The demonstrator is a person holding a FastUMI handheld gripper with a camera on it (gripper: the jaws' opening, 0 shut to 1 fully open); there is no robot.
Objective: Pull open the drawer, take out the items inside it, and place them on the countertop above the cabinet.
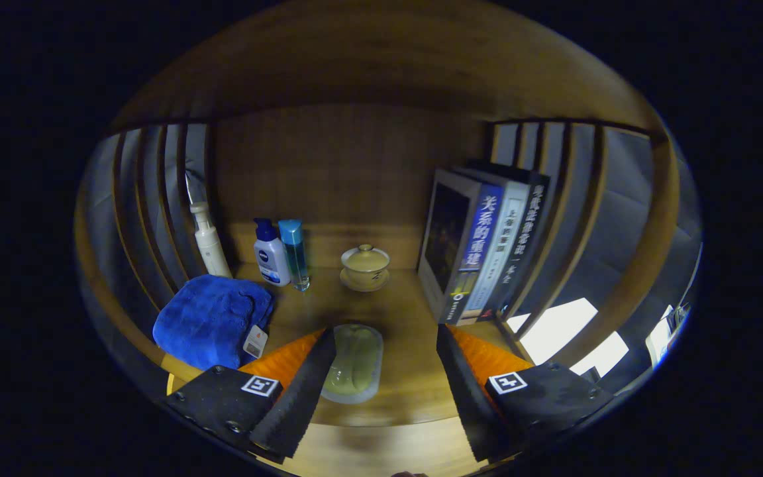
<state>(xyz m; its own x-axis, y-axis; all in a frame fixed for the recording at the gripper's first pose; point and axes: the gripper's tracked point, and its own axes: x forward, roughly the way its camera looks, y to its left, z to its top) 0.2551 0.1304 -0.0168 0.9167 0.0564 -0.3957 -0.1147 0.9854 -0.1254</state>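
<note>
My gripper is open over the wooden countertop, its two black fingers wide apart. Between them lies a pale green oblong item in a clear casing, flat on the wood. It sits close against the inner side of the left finger and well apart from the right finger. Neither finger presses on it.
Beyond the fingers stand a lidded tea bowl on a saucer, a blue-capped clear bottle, a white-and-blue bottle and a white pump bottle. A folded blue towel lies beside the left finger. Upright books stand right. Slatted walls enclose both sides.
</note>
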